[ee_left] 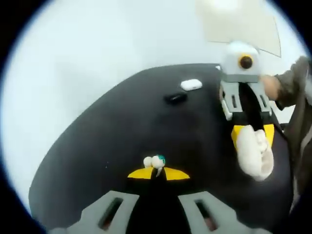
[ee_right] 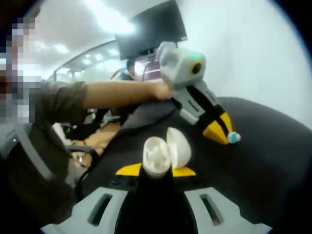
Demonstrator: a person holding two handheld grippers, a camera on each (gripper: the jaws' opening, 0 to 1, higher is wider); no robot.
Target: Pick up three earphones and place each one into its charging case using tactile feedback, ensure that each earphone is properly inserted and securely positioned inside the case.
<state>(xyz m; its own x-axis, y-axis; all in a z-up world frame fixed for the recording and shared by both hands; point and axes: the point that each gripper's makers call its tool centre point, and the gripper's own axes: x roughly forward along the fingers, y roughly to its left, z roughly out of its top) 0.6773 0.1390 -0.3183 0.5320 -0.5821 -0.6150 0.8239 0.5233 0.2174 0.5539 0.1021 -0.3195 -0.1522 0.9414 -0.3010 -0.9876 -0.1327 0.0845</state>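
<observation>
Holding an earphone [ee_left: 155, 161] at its yellow tips, the left gripper [ee_left: 158, 173] is closed narrow on it; white bud, teal end. In the right gripper view the same bud is seen at the left gripper's tip, at about 2 o'clock from the case. An open white charging case [ee_right: 163, 153], lid hinged up, is clamped between the tips of the right gripper [ee_right: 156, 170], cavity facing roughly up.

Step judged in hand: carrying the earphone to the held case for insertion; bud and case are apart, not yet mated.

Farther out on the black mat [ee_left: 107, 141], a closed white case [ee_left: 191, 85] and a black case [ee_left: 175, 98] are seen near 12 o'clock in the left gripper view.

Next move calls for stem alignment with a socket, then a gentle press until seating is felt.
</observation>
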